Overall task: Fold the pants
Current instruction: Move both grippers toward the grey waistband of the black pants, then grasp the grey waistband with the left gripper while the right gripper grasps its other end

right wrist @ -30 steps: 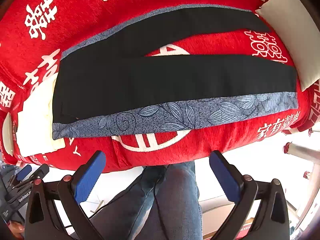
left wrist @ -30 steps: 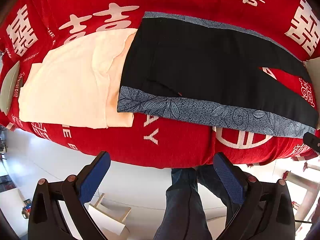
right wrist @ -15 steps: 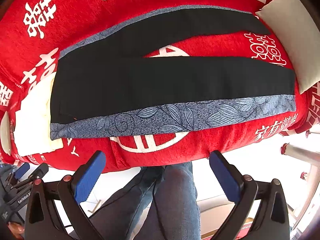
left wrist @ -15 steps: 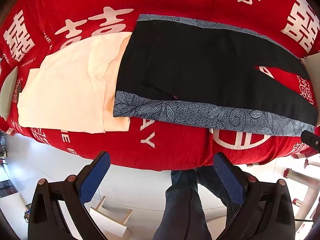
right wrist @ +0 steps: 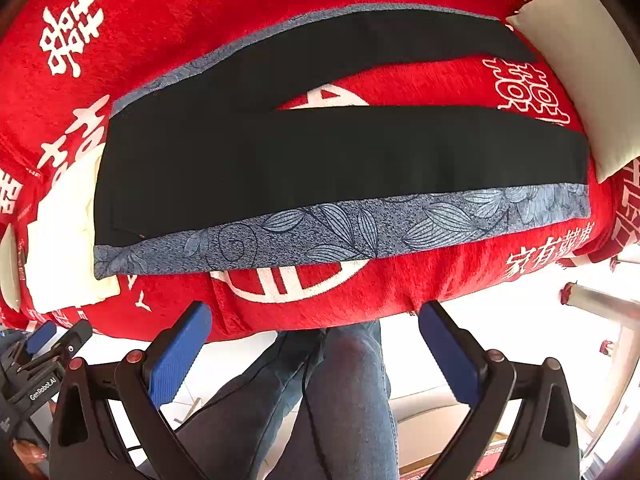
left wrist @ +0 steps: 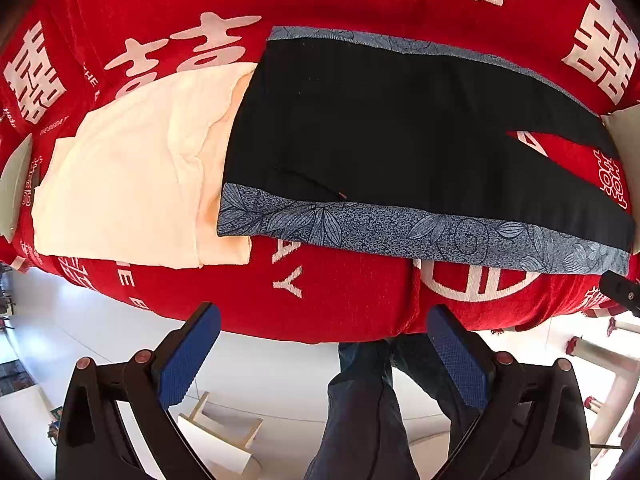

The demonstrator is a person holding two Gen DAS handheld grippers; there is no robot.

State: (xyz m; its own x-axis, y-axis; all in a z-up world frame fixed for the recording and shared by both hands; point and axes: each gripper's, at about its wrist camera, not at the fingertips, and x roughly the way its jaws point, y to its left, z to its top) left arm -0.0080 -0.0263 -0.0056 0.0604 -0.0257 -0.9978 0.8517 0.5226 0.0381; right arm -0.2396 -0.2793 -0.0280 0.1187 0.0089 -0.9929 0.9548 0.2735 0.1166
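Observation:
Black pants [left wrist: 380,132] with blue leaf-patterned side stripes lie flat on a red cloth-covered table [left wrist: 320,300], waist to the left, two legs spread apart to the right [right wrist: 340,152]. My left gripper [left wrist: 320,360] is open and empty, held off the table's near edge below the waist end. My right gripper [right wrist: 316,356] is open and empty, off the near edge below the near leg. The left gripper also shows at the lower left of the right wrist view [right wrist: 44,348].
A folded cream garment [left wrist: 132,176] lies left of the pants, partly under the waist. A white cushion [right wrist: 580,80] sits at the table's right end. A pale object [left wrist: 16,184] sits at the far left edge. The person's jeans-clad legs [right wrist: 344,400] stand below.
Both grippers have drifted slightly; the table and pants sit a little higher in both views. The jaws stay open. The pants have not moved.

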